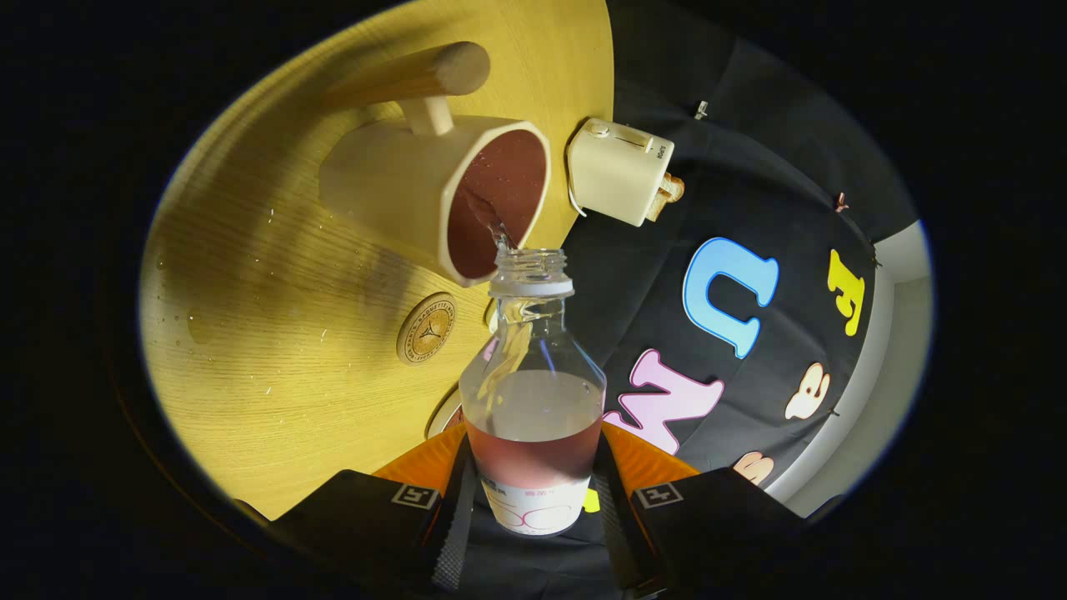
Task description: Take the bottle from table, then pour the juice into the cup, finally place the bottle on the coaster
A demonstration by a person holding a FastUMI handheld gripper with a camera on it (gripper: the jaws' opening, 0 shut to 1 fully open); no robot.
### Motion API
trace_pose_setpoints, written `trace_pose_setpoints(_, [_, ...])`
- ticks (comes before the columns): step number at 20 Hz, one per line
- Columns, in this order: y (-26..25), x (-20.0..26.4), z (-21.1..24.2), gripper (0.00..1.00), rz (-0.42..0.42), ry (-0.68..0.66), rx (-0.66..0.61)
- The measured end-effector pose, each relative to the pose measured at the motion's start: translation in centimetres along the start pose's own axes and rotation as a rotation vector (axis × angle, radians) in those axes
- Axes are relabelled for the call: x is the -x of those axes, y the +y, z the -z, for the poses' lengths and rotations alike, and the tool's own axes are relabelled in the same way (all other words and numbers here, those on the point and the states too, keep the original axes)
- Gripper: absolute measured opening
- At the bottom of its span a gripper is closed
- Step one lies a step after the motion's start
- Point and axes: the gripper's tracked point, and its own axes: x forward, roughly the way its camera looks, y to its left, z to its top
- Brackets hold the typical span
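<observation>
On the desk (250, 350) the cream cup (433, 196) with its wooden handle stands just ahead of the bottle (533, 400) mouth, the round coaster (427, 328) lies beside the cup, and a small cream toaster (621, 171) sits further right near the desk edge. The tool (533, 492) is clenched on the bottle's lower body, both fingers pressing the labelled section, with the bottle tilted so a thin stream of reddish juice runs into the cup. The clear bottle is uncapped, probably thin-walled plastic, partly full and so moderately light; grip it low on the label, firmly but without crushing, since a wet wall may slip
</observation>
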Motion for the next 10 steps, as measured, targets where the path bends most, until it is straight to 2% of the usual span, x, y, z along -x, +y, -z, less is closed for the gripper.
trace_pose_setpoints(10, [-1.3, 0.0, -0.6, 0.70, 0.057, -0.037, 0.106])
